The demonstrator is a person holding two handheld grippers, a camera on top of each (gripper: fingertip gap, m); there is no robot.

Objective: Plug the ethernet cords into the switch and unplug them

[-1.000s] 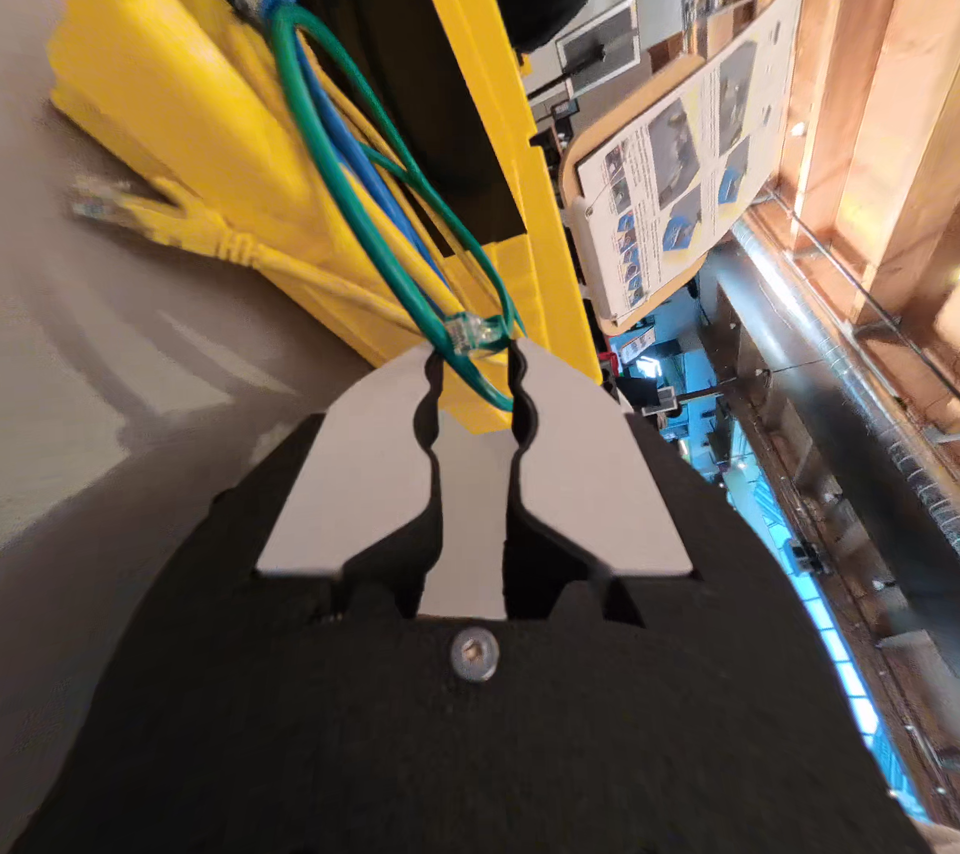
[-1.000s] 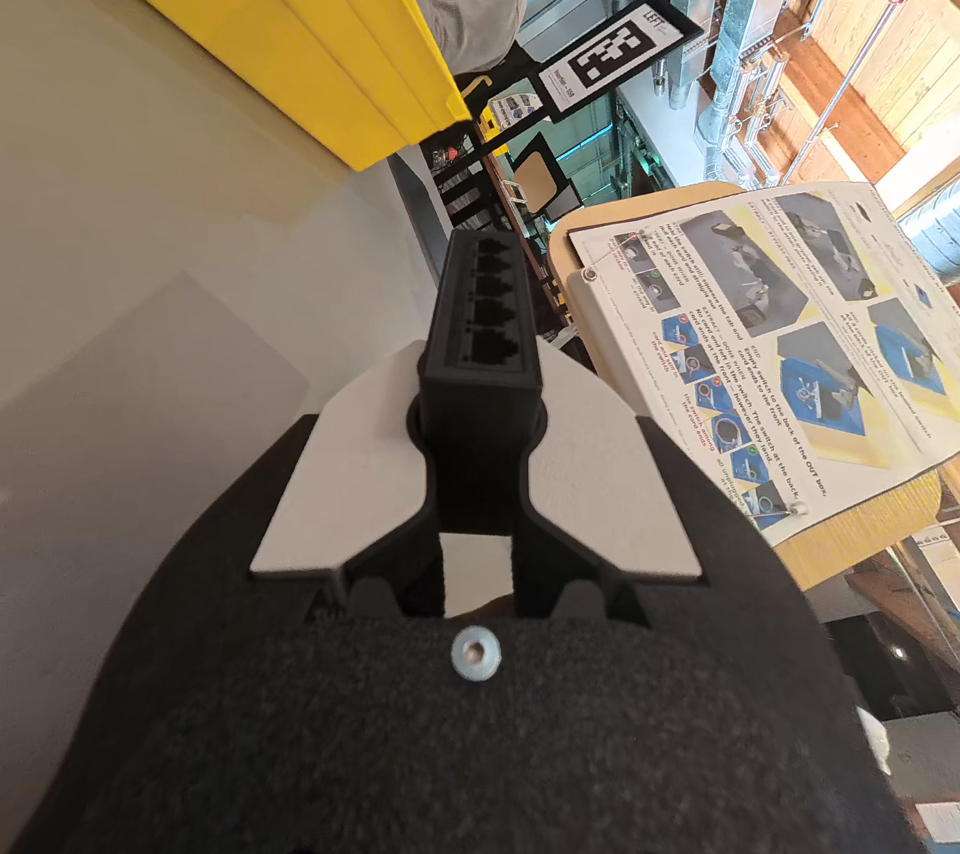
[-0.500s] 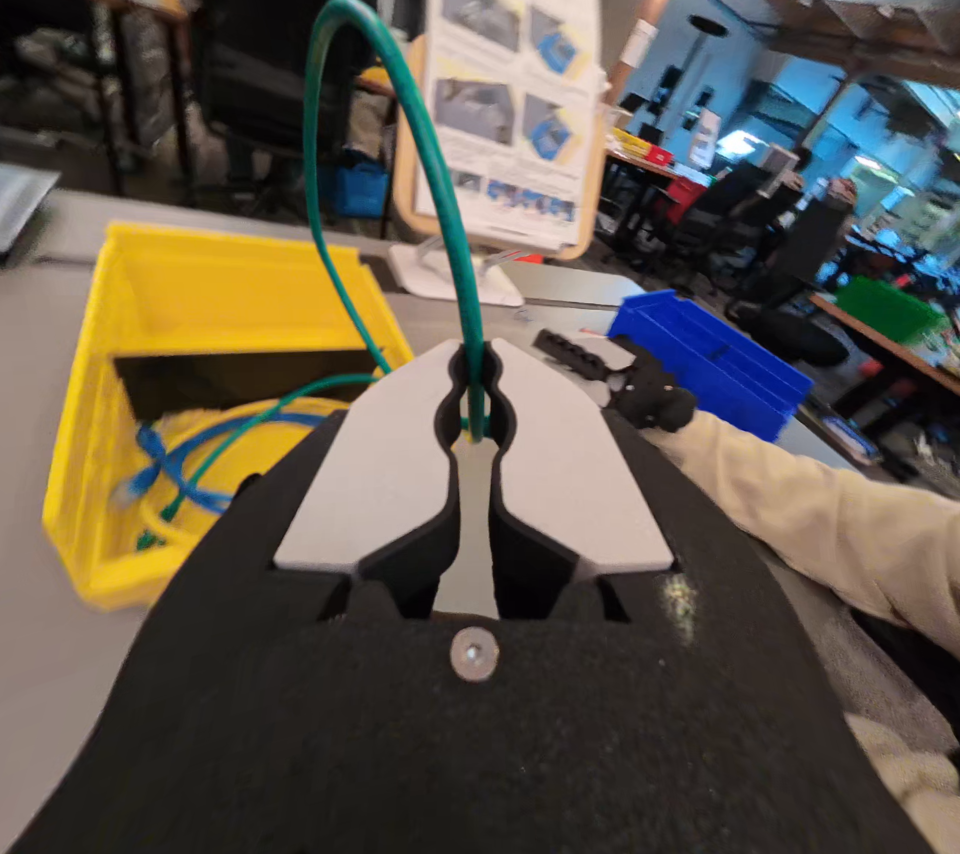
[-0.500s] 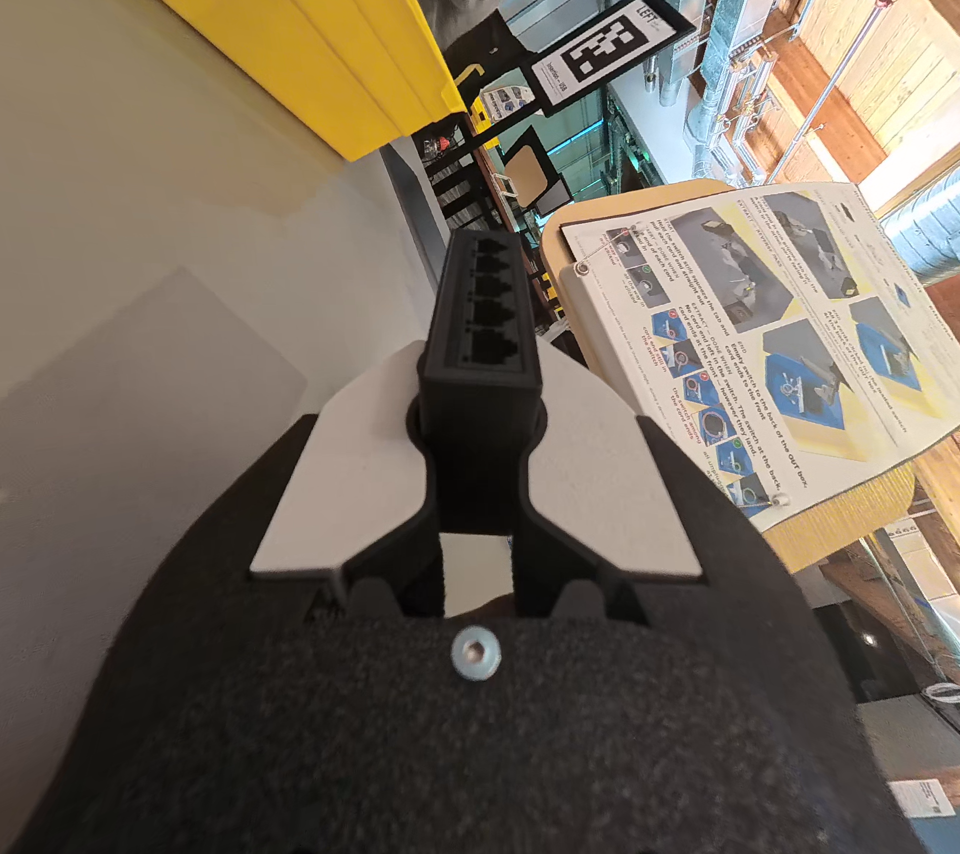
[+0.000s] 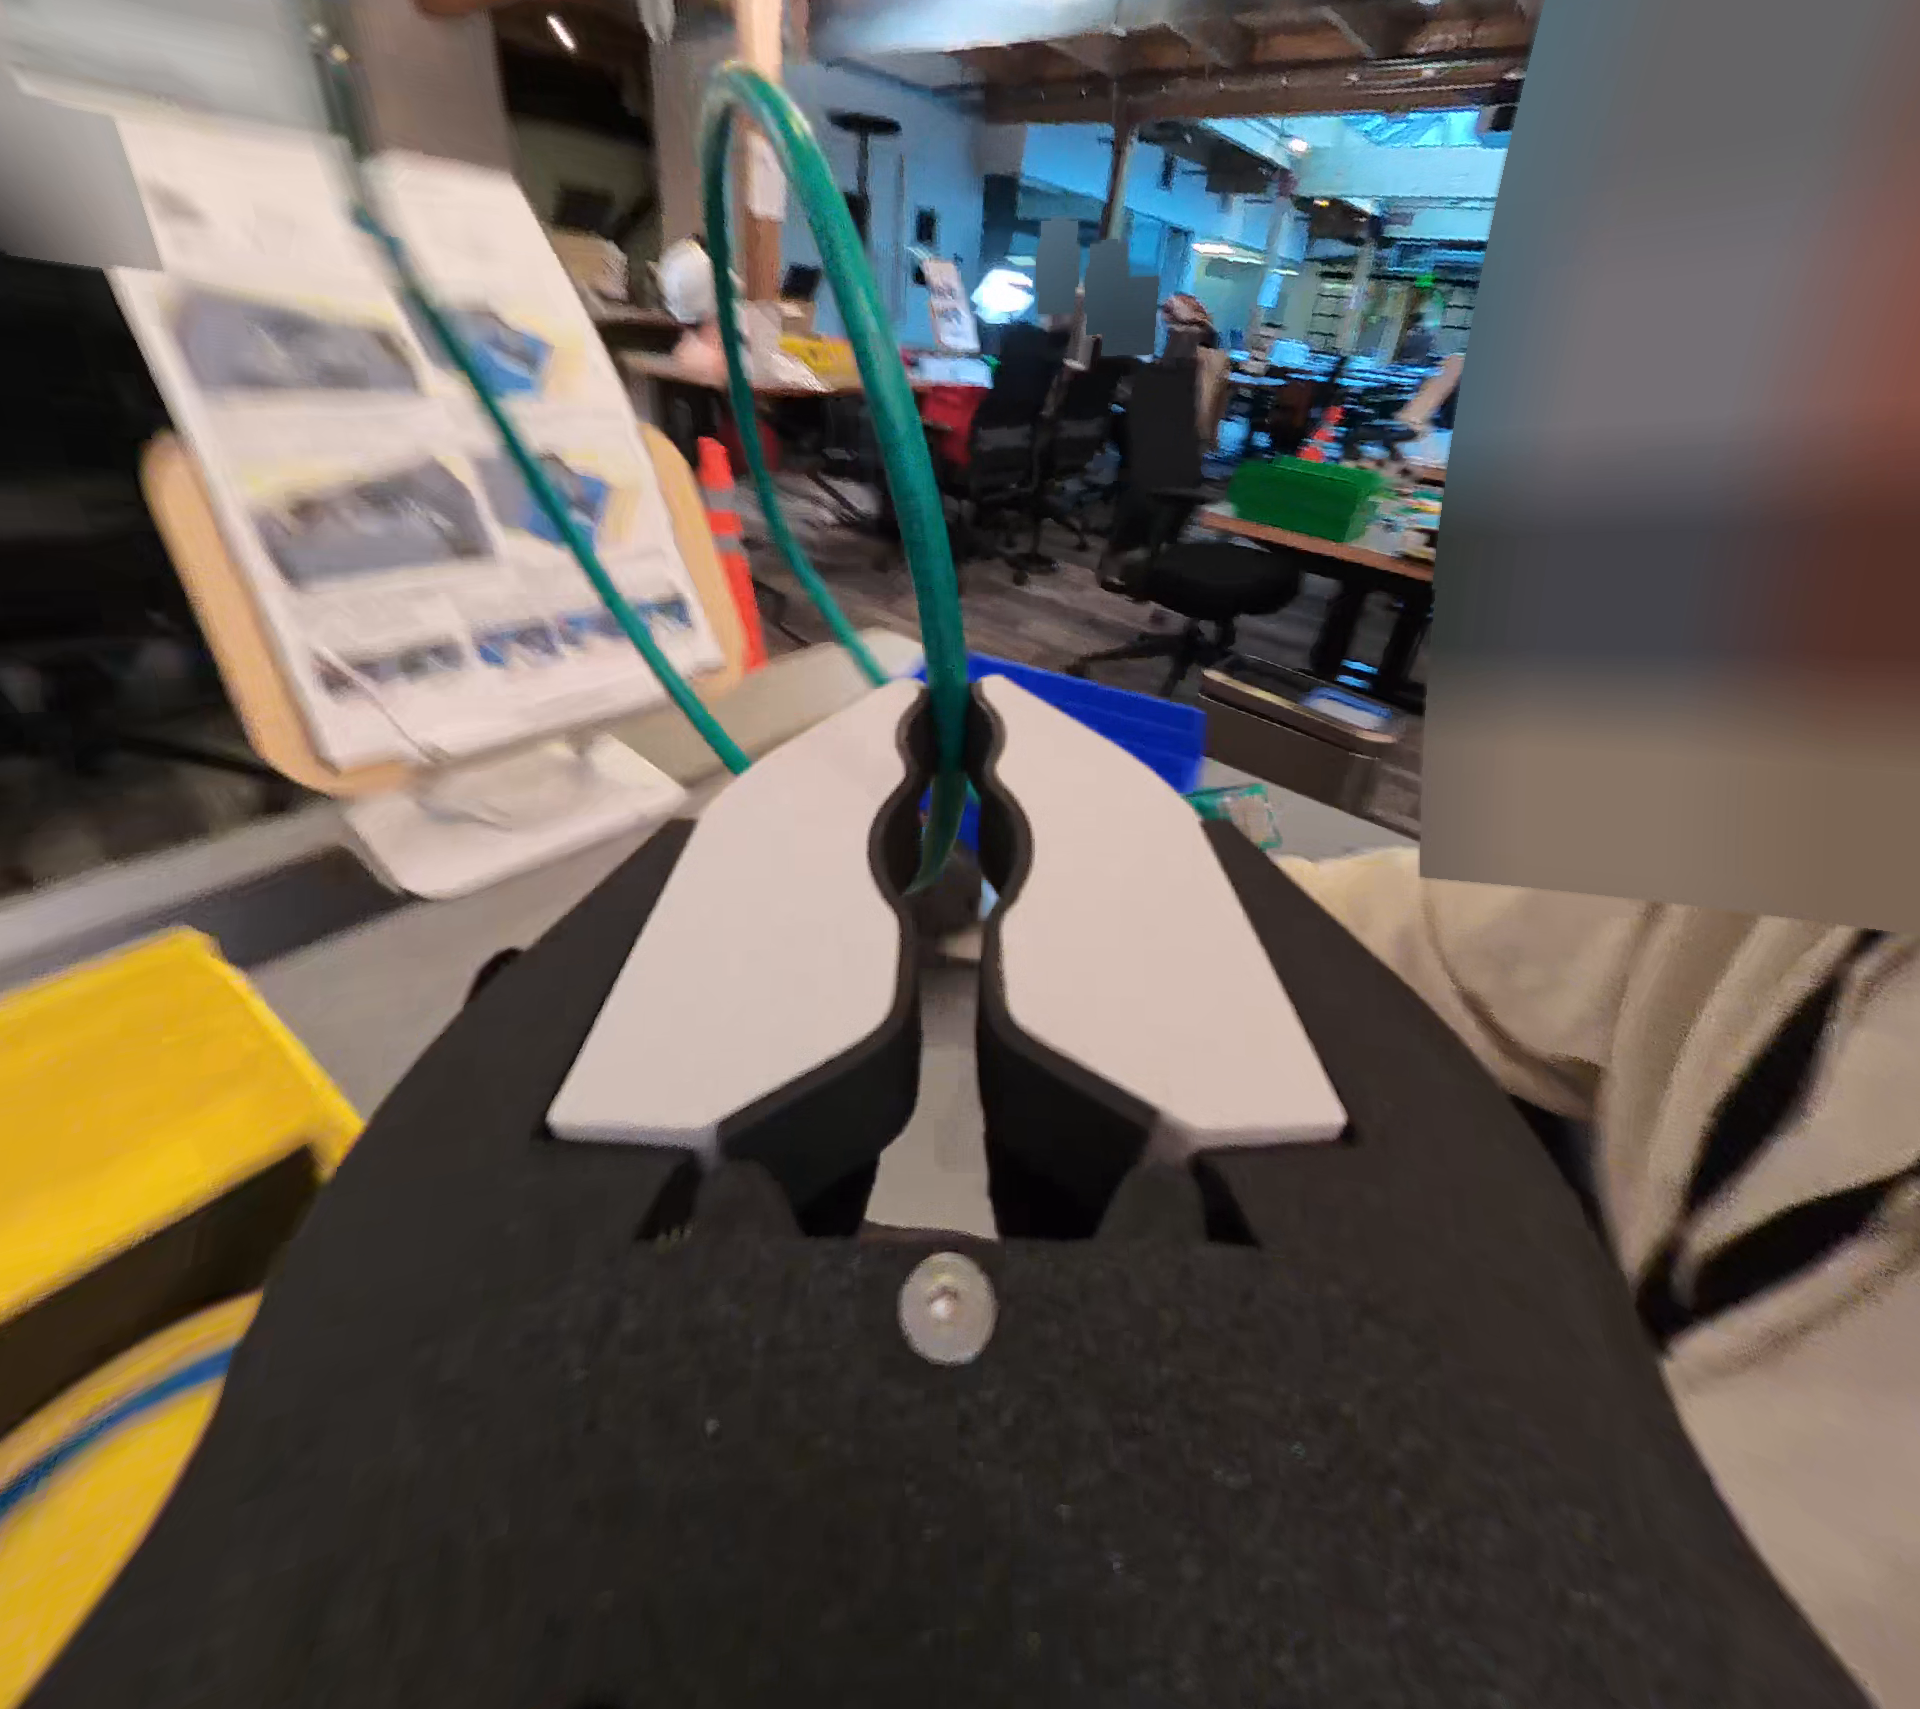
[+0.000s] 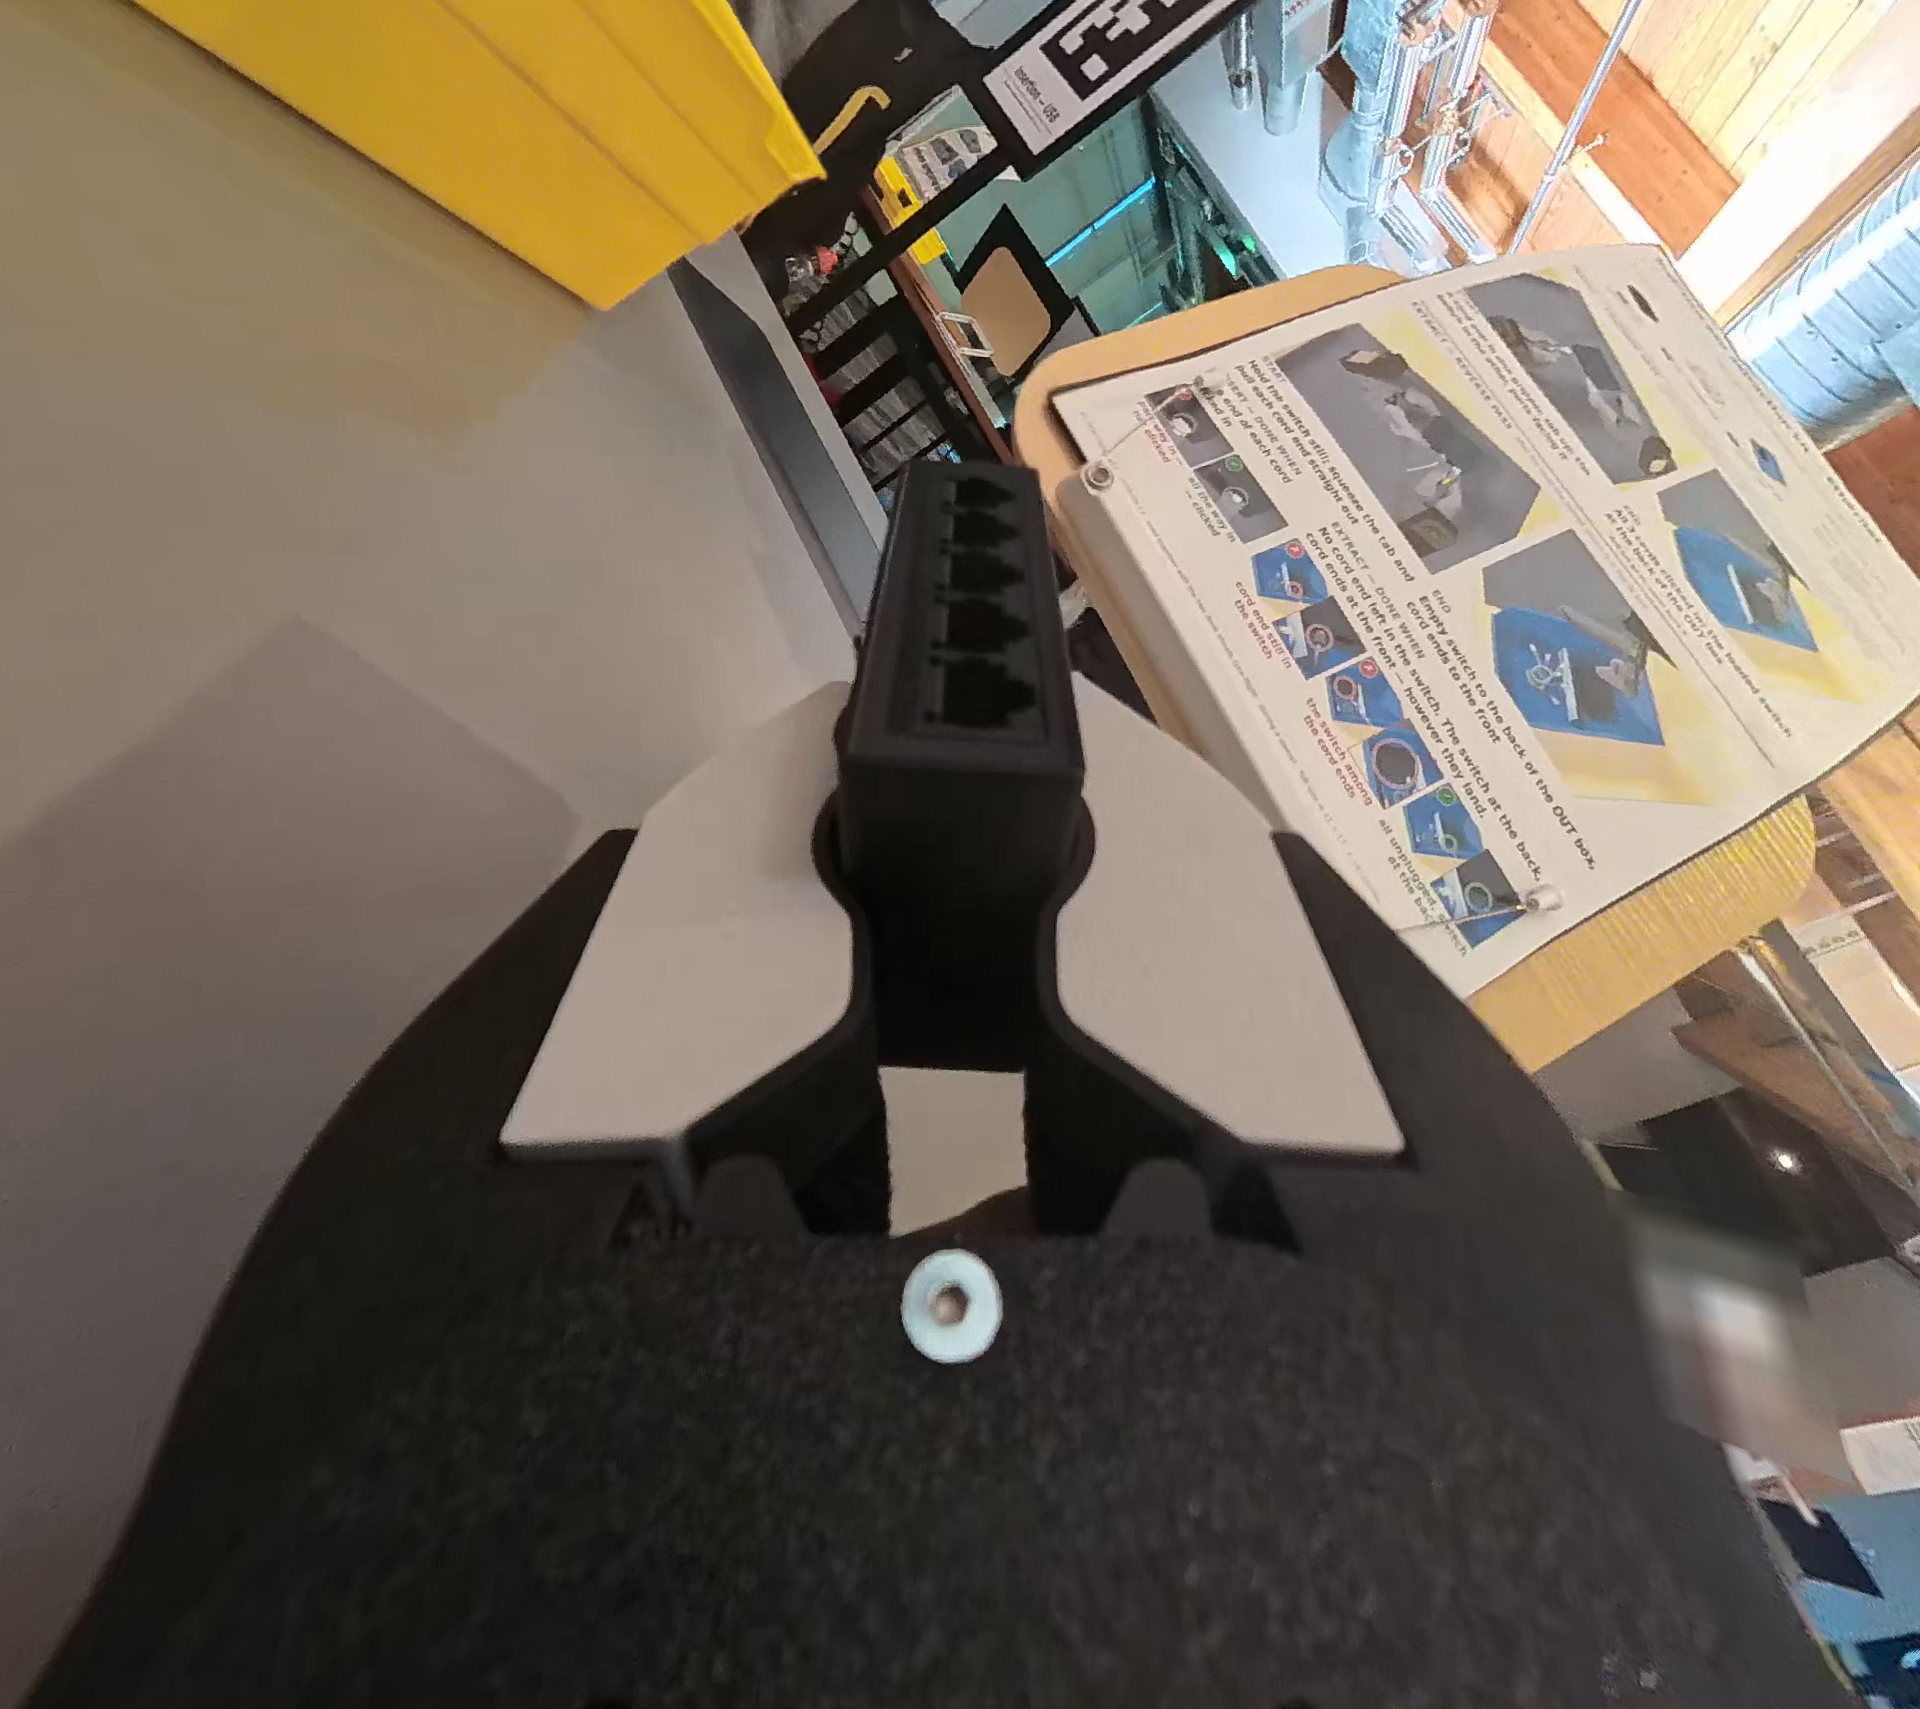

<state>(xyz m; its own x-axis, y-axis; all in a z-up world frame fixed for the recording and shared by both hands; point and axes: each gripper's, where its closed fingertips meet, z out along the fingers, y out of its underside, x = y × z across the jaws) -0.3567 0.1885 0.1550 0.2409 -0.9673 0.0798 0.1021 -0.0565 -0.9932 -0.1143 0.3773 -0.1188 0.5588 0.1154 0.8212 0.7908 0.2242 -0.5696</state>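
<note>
My left gripper (image 5: 948,714) is shut on a green ethernet cord (image 5: 831,288). The cord arcs up from between the fingertips and loops down to the left; its plug is hidden. My right gripper (image 6: 961,776) is shut on a black network switch (image 6: 961,620), held above the grey table with its row of empty ports facing the camera. A yellow bin (image 5: 125,1067) at the lower left of the left wrist view holds a coiled blue cord (image 5: 94,1431). The same yellow bin (image 6: 416,18) fills the upper left of the right wrist view.
An instruction board on a wooden stand (image 5: 395,454) rises at the table's far side; it also shows in the right wrist view (image 6: 1455,620). A blue bin (image 5: 1101,714) sits behind the left fingertips. A person's cream striped sleeve (image 5: 1662,1140) is at the right.
The left gripper has lifted the green cord out of the yellow bin and swung right, toward the blue bin. The right gripper holds the switch almost still.
</note>
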